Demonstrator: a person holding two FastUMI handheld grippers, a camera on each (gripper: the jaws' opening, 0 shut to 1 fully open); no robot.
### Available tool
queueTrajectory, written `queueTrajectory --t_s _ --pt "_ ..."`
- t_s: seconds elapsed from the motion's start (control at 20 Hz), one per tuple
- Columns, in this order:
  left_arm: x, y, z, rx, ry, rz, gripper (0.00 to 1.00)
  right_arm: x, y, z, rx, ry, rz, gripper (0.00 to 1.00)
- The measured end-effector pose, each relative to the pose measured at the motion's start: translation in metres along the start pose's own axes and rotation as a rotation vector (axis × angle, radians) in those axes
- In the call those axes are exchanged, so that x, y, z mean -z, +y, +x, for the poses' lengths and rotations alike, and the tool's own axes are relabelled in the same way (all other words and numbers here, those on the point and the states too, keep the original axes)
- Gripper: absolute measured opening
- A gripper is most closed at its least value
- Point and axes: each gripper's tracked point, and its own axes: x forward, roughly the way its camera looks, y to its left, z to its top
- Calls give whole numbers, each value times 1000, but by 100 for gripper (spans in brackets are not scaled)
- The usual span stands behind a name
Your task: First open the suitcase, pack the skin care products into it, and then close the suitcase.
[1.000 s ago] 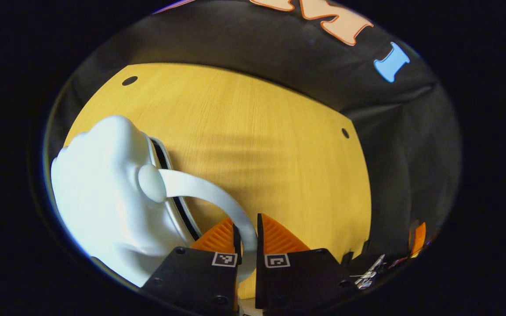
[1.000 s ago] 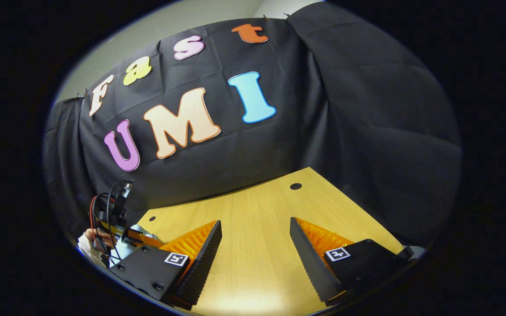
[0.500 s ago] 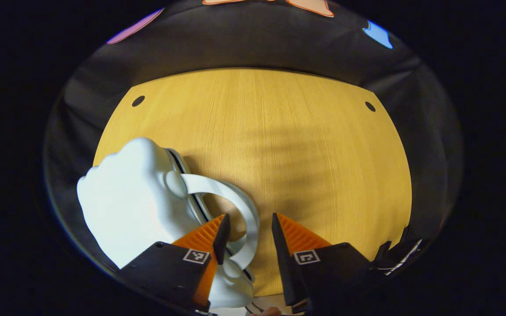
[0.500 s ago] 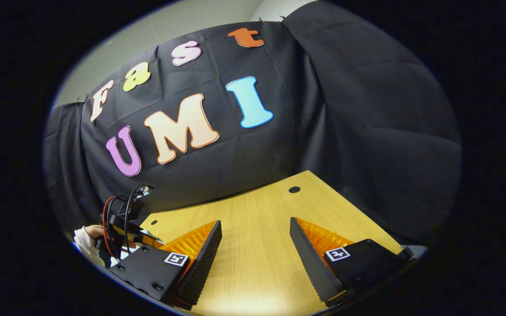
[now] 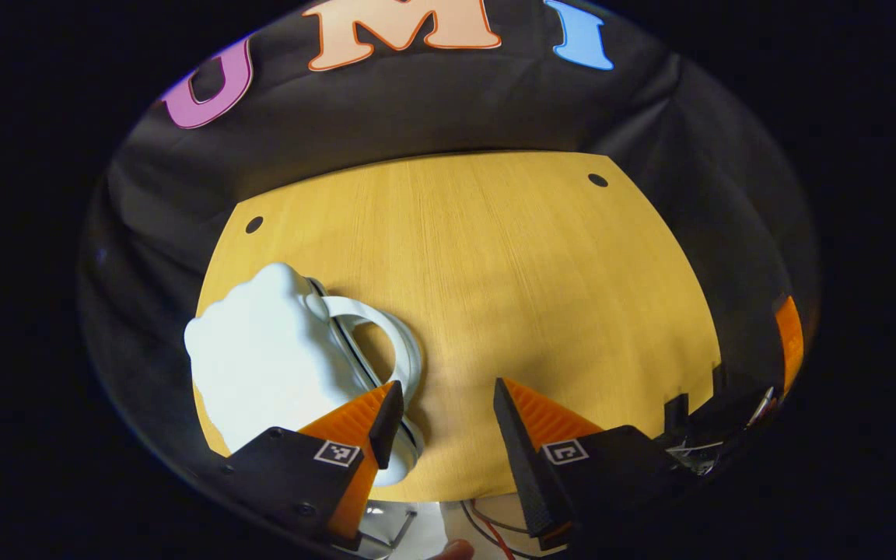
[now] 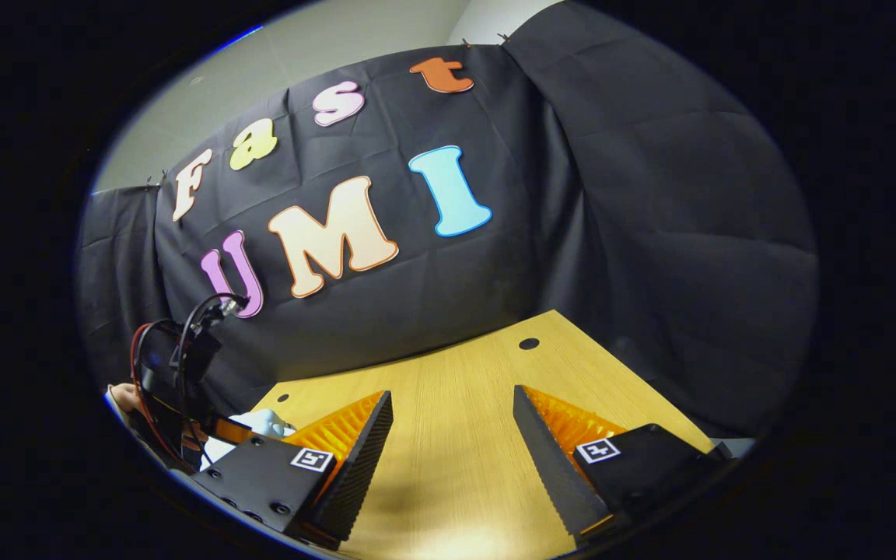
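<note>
Both my grippers stand wide open, gripping nothing: left gripper (image 5: pixel 442 404) just beside the closed white suitcase (image 5: pixel 269 362) on the wooden table (image 5: pixel 526 280), right gripper (image 6: pixel 452 420) above bare tabletop.

Left gripper (image 5: pixel 442 404): fingers spread wide, nothing between them, poised over the table's near edge. Suitcase (image 5: pixel 265 365): small, white, scalloped outline, lid down, lying flat at near left on the table (image 5: pixel 526 264); its looped handle (image 5: pixel 393 346) pointed right (just beside the left finger (image 5: pixel 374 416)). Right gripper (image 5: pixel 786 346): partly seen at far right edge, state unclear.
</note>
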Motion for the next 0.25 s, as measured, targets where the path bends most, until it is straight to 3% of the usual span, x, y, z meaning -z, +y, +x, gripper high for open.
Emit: queueTrajectory --t_s 0.25 --pt "7 -14 -8 -1 -9 4 72 2 -5 -3 -18 12 -7 97"
